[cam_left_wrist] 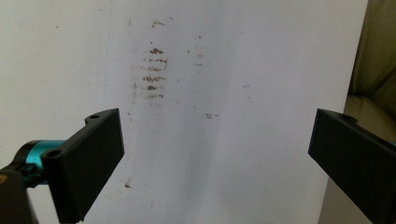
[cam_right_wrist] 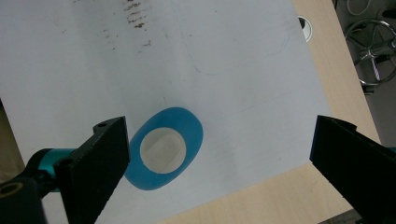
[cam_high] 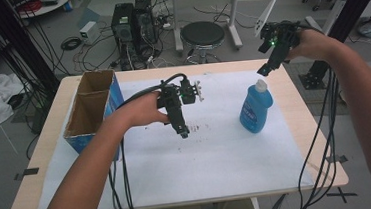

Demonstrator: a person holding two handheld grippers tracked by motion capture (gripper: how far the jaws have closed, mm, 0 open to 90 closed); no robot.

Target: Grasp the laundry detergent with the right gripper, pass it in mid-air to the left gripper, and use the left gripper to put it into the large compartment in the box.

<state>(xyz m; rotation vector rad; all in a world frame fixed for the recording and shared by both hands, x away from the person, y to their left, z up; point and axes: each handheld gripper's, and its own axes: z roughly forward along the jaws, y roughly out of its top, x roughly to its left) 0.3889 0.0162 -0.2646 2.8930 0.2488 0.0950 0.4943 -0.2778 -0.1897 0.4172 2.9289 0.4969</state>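
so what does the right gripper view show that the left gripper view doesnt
The right gripper view looks straight down on the blue bottle with its white cap, standing upright on the sheet between the right gripper's open fingers, nearer the left one and apart from both. It also takes in the wooden table edge and a stool base on the floor.

The left gripper view has the left gripper open over bare sheet, with rows of brown smudges close up.

Both share the white paper sheet, some brown smudges, and wide-open black fingers.
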